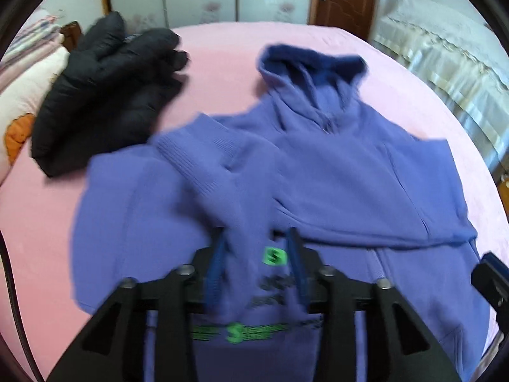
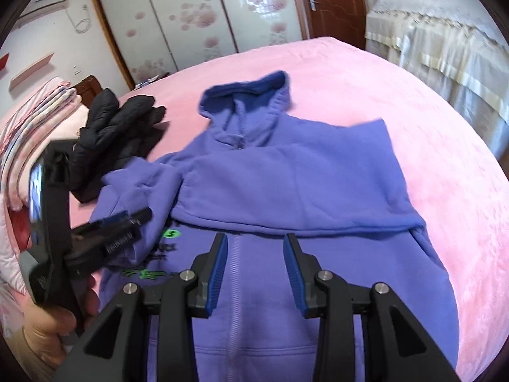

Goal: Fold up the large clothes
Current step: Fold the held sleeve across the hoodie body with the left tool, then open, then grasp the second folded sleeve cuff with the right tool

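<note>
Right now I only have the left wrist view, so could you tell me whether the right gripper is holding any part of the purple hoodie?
Observer: No. The right gripper is open and empty, poised over the front zip of the purple hoodie.
Operator: Thank you. How does my left gripper look from that side?
Observer: The left gripper reaches over the hoodie's edge nearest the black jacket, and a hand grips its handle.
Operator: Is there anything in the room that I am missing?
Observer: An air conditioner is mounted high on the wall, left of the wardrobe doors.
</note>
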Demonstrator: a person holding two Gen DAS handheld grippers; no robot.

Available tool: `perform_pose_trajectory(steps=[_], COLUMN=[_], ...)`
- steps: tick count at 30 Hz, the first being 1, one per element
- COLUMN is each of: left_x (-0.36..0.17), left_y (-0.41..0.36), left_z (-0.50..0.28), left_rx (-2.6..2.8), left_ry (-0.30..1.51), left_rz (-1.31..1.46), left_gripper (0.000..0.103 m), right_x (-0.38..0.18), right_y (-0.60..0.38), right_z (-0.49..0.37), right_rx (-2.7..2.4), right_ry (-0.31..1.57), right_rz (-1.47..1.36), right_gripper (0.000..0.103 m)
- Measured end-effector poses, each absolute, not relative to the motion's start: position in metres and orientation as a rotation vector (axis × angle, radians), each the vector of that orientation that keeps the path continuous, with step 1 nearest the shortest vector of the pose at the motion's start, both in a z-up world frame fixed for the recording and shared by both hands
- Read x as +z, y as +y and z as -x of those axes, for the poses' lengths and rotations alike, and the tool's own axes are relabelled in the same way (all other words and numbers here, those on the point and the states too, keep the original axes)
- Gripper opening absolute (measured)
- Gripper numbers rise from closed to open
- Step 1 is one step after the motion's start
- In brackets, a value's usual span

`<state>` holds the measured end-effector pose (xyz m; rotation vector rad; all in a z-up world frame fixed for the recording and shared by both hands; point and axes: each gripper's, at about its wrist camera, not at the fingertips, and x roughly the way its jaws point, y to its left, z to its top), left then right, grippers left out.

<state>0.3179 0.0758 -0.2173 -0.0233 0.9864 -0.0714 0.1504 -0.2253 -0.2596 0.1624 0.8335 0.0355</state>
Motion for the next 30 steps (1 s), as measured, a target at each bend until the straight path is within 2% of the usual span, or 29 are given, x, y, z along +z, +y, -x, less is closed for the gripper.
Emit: perform_pose_trajectory(steps=[2, 10, 12, 14, 16, 21, 30], left_x=[-0.22, -0.183, -0.173, -0.167, -0.165, -0.183, -0.236], left_y=[0.074, 0.102, 0.122, 0.14, 0.158, 0.221, 0.284], left_z=[-0.306, -0.26, -0.245, -0.236, -0.227, -0.216, -0.219], left_rx=[-0.084, -0.092, -0.04, 0.026, 0.081, 0.217, 0.304], left_ry=[0.971, 0.864, 0.827, 0.795, 0.783, 0.838, 0.916], left_rz=[0.018, 0.089, 0.101, 0.089, 0.071, 0.159, 0.397], left_gripper=[0.075, 0.076, 0.081, 0.082, 0.083, 0.083, 0.083], right_x=[-0.263, -0.256, -0.25, -0.244, -0.239, -0.231, -0.271], right_y=[-0.231, -0.222, -0.208, -0.192, -0.177, -0.129, -0.055], right_z=[-0.15, -0.153, -0.156, -0.161, -0.165, -0.178, -0.218], right_rx=[0.031, 0.116, 0.156, 0.203, 0.238, 0.321, 0.369], right_ry=[0.84, 0.812, 0.798, 0.786, 0.775, 0.742, 0.825], right_rz=[-0.165, -0.146, -0.122, -0.094, -0.072, 0.018, 0.203], right_gripper=[0.037, 0.037, 0.037, 0.038, 0.045, 0.051, 0.052])
